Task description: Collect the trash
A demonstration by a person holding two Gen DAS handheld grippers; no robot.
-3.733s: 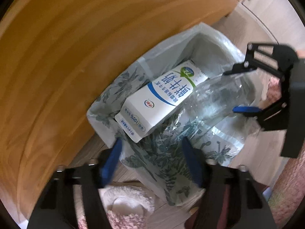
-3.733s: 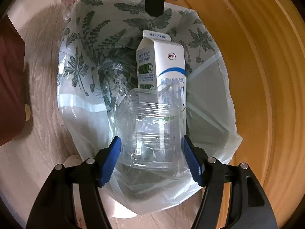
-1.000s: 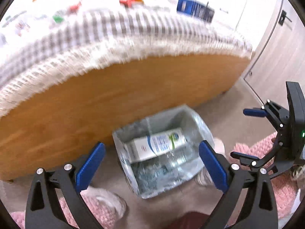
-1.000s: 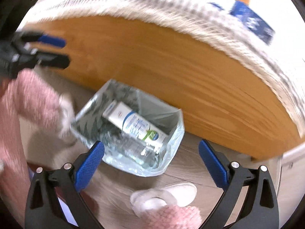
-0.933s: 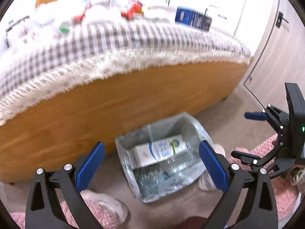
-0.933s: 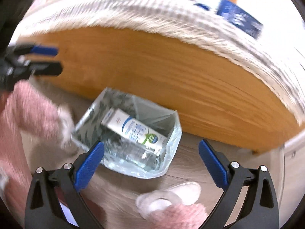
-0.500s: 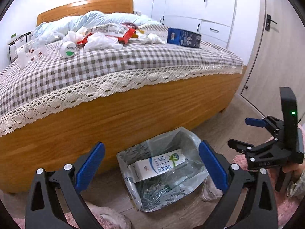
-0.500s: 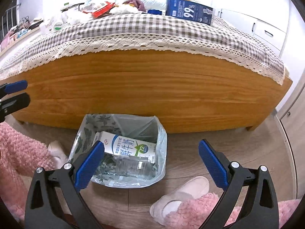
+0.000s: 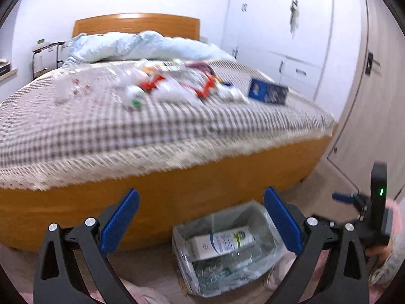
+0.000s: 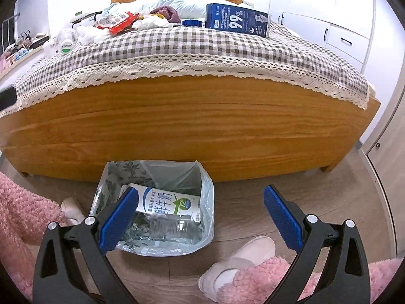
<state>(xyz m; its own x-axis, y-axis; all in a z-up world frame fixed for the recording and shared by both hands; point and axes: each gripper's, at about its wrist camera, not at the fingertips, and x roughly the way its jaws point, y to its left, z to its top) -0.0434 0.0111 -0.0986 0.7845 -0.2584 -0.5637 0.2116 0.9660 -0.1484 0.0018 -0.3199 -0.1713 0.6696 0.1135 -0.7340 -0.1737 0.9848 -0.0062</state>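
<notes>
Both your grippers, left gripper (image 9: 201,219) and right gripper (image 10: 201,217), hang spread wide and empty.
Trash bag (image 10: 206,197) sits lower centre against the bed frame (image 10: 192,124); blue box (image 10: 236,20) lies upper right on the bedspread; slipper (image 10: 238,261) sits bottom right.

Both views are bright and evenly lit, with white walls washed out toward the top of the frame. The left wrist view is smeared by motion blur: the bed (image 9: 162,116) cover's check and the litter on it run together. The right wrist view is sharp. Fisheye bending bows the bed frame, and black corners ring each picture.
</notes>
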